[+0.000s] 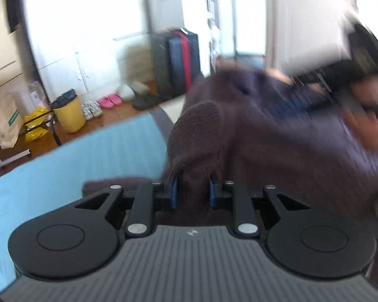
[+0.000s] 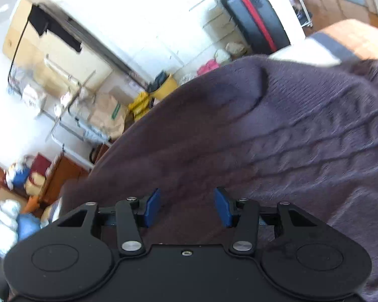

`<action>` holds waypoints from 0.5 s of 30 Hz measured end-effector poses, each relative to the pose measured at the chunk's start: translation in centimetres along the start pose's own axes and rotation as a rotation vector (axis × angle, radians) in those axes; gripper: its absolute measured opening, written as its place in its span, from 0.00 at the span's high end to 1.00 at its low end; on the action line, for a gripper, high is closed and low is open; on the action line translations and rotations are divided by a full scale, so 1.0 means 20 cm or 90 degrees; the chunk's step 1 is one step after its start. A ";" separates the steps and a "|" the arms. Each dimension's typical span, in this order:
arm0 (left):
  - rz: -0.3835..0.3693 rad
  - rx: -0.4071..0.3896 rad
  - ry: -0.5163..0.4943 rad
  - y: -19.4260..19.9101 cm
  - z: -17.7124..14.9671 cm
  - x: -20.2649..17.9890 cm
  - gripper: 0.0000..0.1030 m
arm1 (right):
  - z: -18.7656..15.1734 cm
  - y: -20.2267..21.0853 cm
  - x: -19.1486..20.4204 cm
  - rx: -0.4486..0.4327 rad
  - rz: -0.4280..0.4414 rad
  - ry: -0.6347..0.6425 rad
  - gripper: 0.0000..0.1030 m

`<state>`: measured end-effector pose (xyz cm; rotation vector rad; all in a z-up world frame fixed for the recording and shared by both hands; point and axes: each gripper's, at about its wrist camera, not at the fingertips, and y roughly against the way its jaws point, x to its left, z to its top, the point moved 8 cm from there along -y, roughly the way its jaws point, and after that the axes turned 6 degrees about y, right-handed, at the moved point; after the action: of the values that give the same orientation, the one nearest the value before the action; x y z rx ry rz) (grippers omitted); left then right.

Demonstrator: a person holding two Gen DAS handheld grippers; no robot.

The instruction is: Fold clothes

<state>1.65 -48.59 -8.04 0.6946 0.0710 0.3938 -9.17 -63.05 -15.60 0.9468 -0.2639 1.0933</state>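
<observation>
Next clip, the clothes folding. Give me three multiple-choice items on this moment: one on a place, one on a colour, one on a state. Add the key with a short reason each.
1. Where does the yellow bin stand?
A. On the bed
B. On the wooden floor, by the white shoes
C. On top of the suitcase

2. What colour is the sweater?
A. Dark purple-brown
B. Bright red
C. White

3. How is the sweater in relation to the left gripper?
A. It lies flat, far from the gripper
B. A bunch of it sits between the blue pads
C. It hangs on a hanger

Key: 
1 B, the left wrist view shows the bin on the floor next to the white shoes. 
2 A, both views show a dark purple-brown knit. 
3 B, a fold of the knit runs down between the two pads.
</observation>
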 end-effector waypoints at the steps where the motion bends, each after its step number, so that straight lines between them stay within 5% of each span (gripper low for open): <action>1: 0.010 0.017 -0.020 0.00 -0.06 -0.07 0.77 | 0.01 0.02 -0.01 -0.008 0.009 -0.016 0.48; 5: 0.047 0.016 -0.085 -0.02 -0.21 -0.23 0.72 | 0.04 0.10 0.00 -0.040 0.046 -0.043 0.48; 9: 0.038 0.024 -0.066 -0.01 -0.19 -0.24 0.70 | 0.05 0.09 0.04 -0.027 0.099 -0.043 0.39; 15: 0.003 0.035 -0.005 0.09 -0.16 -0.21 0.59 | -0.06 -0.08 0.07 0.051 0.055 0.007 0.38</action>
<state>-3.56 -46.91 -9.60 0.7506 0.0726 0.3939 -7.45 -61.46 -16.26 1.0081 -0.2563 1.1955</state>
